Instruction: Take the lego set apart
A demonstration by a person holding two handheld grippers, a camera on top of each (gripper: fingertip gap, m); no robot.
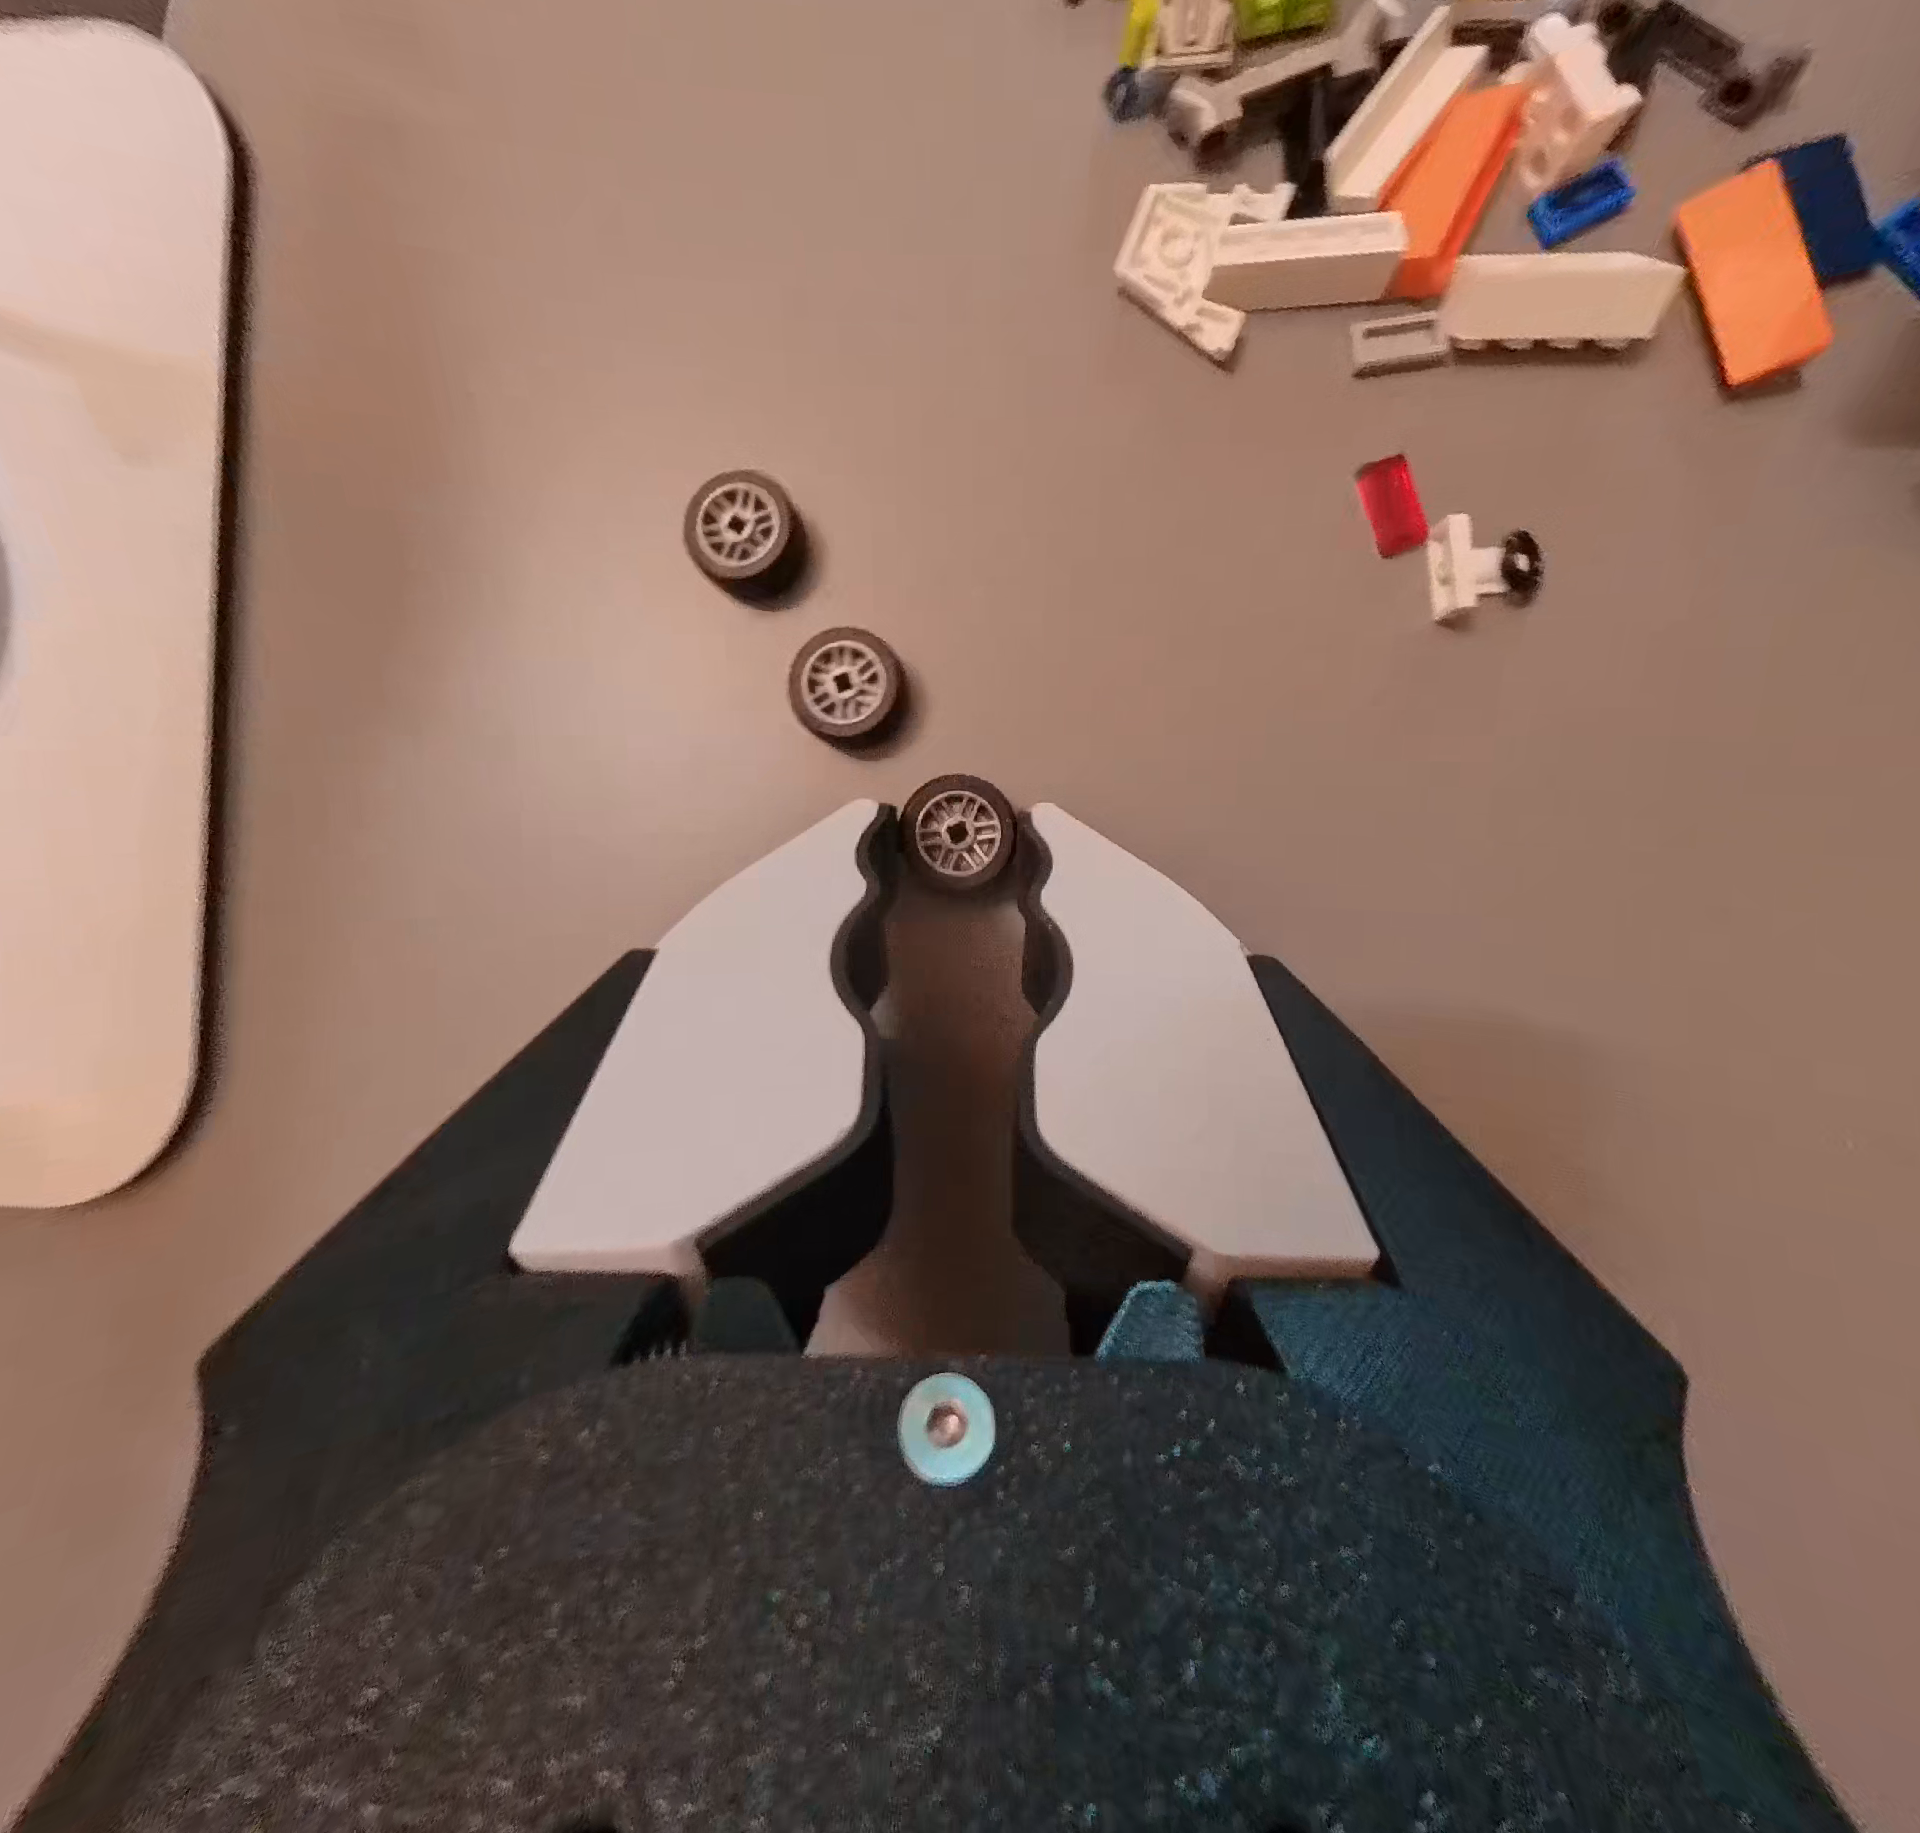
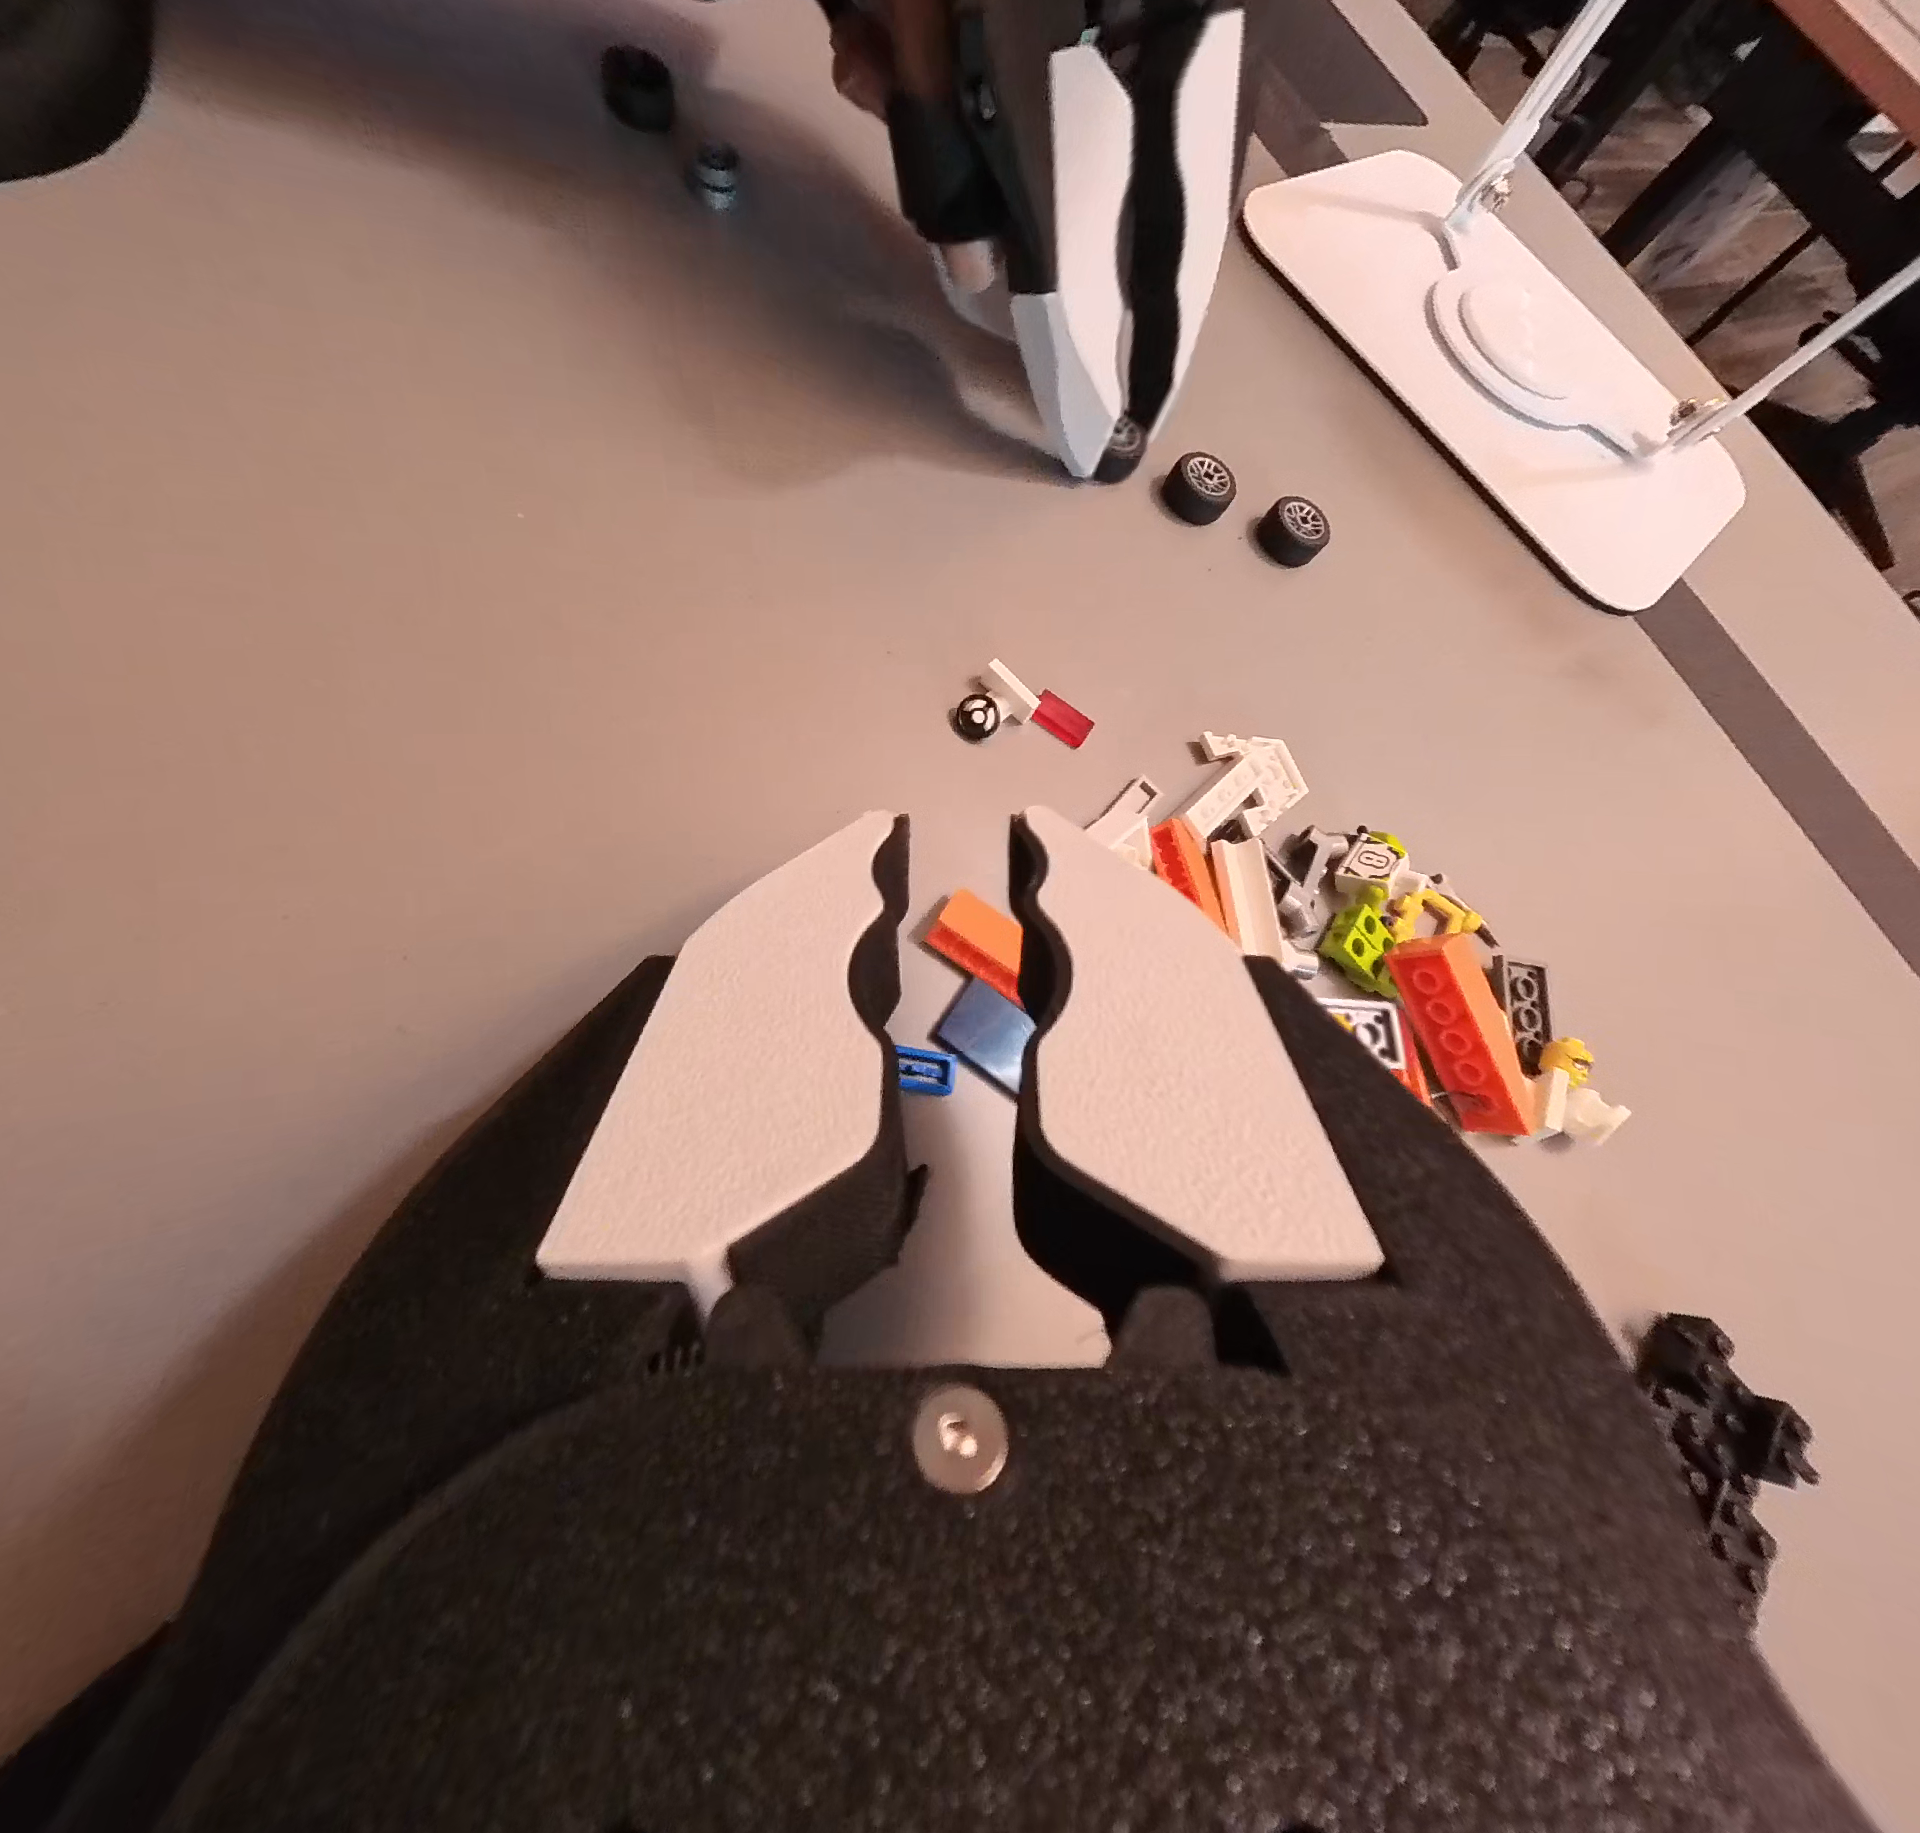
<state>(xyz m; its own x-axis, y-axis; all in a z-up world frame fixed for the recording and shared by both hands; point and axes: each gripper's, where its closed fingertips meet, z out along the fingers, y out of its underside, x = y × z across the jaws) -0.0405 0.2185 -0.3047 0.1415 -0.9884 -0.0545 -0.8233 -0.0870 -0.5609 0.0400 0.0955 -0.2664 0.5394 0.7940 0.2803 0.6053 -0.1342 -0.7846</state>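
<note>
At frame centre, a wheel (image 1: pixel 958 836) sits hub-up between the spread left gripper (image 1: pixel 958 827) tips; the right gripper (image 2: pixel 958 833), parted and empty, hovers far off.

Three wheels (image 1: pixel 850 687) were lined up on the table (image 1: pixel 1039 557), the nearest set between the left gripper (image 1: pixel 957 827) fingertips; the brick pile (image 1: pixel 1455 152) was spread to the right.

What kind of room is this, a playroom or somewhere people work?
Probably an office or lab workspace: a plain grey table, a white desk-lamp base and dark furniture legs beyond the table's edge.
</note>
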